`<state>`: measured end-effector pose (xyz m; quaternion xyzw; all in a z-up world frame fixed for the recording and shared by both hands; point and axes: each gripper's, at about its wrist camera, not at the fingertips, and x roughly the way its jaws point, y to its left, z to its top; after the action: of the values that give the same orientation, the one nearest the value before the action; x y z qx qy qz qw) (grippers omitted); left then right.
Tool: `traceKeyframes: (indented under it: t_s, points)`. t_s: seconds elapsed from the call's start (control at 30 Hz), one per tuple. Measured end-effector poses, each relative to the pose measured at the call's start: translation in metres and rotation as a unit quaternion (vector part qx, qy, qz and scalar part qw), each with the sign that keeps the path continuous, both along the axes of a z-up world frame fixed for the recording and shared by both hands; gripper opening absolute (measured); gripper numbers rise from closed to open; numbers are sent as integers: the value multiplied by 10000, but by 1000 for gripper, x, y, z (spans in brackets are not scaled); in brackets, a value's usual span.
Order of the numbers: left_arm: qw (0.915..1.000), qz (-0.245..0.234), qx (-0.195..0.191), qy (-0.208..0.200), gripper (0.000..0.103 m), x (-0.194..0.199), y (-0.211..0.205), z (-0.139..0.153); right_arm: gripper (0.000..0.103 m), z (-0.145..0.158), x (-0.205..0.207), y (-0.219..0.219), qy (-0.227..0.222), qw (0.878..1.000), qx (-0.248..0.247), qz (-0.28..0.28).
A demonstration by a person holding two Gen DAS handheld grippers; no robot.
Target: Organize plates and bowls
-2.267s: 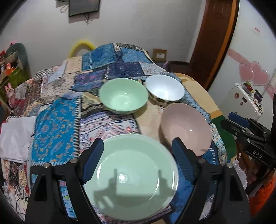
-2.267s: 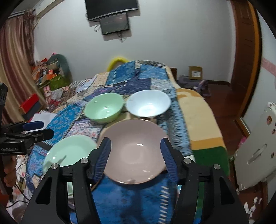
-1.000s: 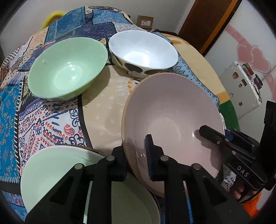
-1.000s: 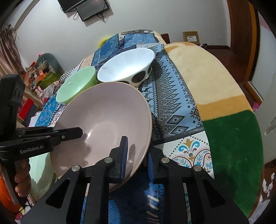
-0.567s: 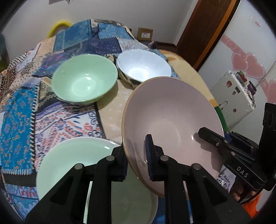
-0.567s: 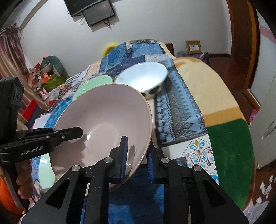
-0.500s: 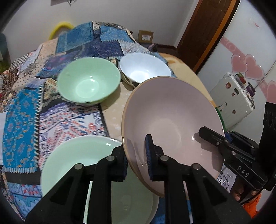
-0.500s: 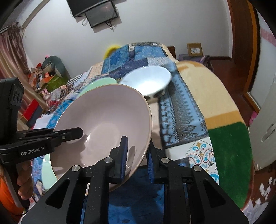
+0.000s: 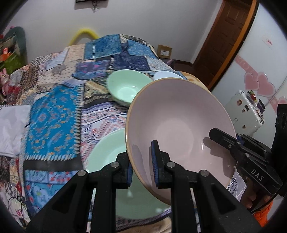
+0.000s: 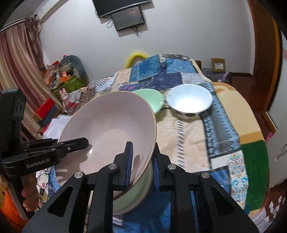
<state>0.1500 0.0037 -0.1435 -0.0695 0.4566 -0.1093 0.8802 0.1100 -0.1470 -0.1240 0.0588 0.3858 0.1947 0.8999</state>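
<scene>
Two grippers clamp one pink bowl (image 9: 179, 125) between them, each on an opposite side of its rim, and the bowl hangs above the patchwork cloth (image 9: 53, 111) rather than resting on it. Directly beneath it lies the pale green plate (image 9: 107, 152), partly covered from both cameras

Only the left wrist view shows the plate as a broad flat disc, along with the white paper (image 9: 12, 129) at the cloth's left edge and the pink heart stickers (image 9: 258, 84) on the wall. Only the right wrist view shows the white bowl (image 10: 189, 101) whole, sitting on the cloth just beside the green bowl (image 10: 152, 97); from the left camera the white one is a mere sliver behind the pink rim. That view alone also takes in the wall screen (image 10: 127, 17) and the curtain (image 10: 18, 71)

Left gripper (image 9: 142, 165): jaws pressed onto the near left rim, one blue pad inside the bowl, one outside, pointing steeply downward. Right gripper (image 10: 142, 167): jaws squeezed onto the right rim in the same way, angled down less steeply. A hand (image 10: 29, 191) grips the left tool's handle low at the left of the right camera's picture, with an orange sleeve (image 10: 9, 206) beside it
</scene>
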Motion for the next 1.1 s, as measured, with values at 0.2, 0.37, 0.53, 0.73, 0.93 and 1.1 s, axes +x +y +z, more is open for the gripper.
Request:
traceKeyframes:
  t_s: [0.2,0.37,0.53,0.73,0.93,1.1]
  points:
    - [9994,335,-14,-9,18,-24,37,1,18,1,-4,38,-20,9995,-27,329]
    - [9978,666,-53,41,18,-42,72,-4,18,-2,-7,71,26,9981,-59,609]
    - [9951,982,-51,99,18,-59,107,-13,18,-8,-9,103,98,9959,-91,889]
    - [9911,1313,-31,208,18,-74,141,-26,18,-20,-8,138,273,9922,-141,1211]
    - [9867,1576,-54,391,18,-81,167,-44,18,-38,-7,166,505,9873,-196,1493]
    - [9832,1737,-75,547,18,-84,184,-59,18,-52,-4,187,678,9831,-302,1675]
